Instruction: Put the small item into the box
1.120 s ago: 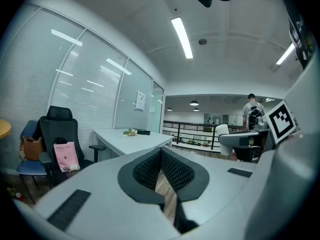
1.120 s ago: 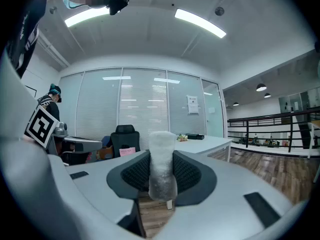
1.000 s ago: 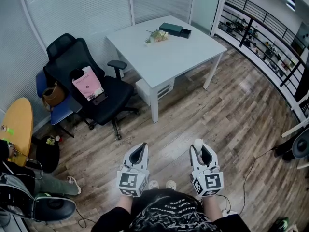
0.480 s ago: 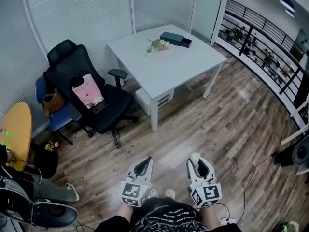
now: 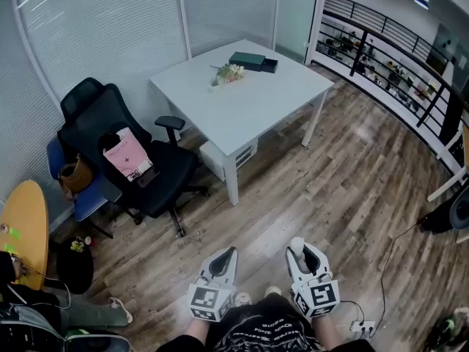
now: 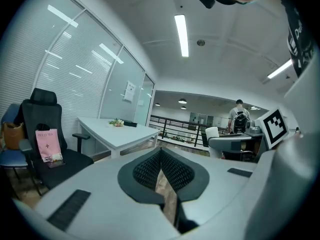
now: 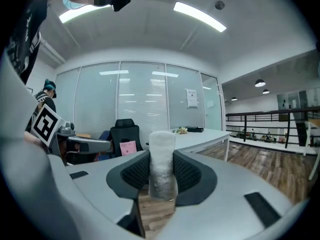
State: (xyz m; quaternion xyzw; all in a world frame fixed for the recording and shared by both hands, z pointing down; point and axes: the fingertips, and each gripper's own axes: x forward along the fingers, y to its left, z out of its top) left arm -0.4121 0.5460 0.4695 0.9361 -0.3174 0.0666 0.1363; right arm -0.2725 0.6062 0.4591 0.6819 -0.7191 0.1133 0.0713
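A small white wrapped cylinder [image 7: 161, 164] stands upright between the pads of my right gripper [image 7: 162, 176], which is shut on it; its top pokes out above the right gripper [image 5: 300, 246] in the head view. My left gripper [image 5: 226, 252] is beside it at waist height, its jaws closed together with nothing in them [image 6: 161, 156]. A dark green box [image 5: 248, 61] lies at the far end of a white table [image 5: 256, 105], several steps ahead of both grippers. In the right gripper view the box [image 7: 195, 130] is small and distant.
A bunch of flowers [image 5: 227, 73] lies beside the box. A black office chair [image 5: 124, 149] with a pink bag stands left of the table, a blue chair [image 5: 73, 178] behind it. Wooden floor lies between me and the table. A railing [image 5: 381, 57] runs along the right.
Both grippers sit lower in the head view and the table has slid slightly left and down. The right gripper's hold on the white item is unchanged.
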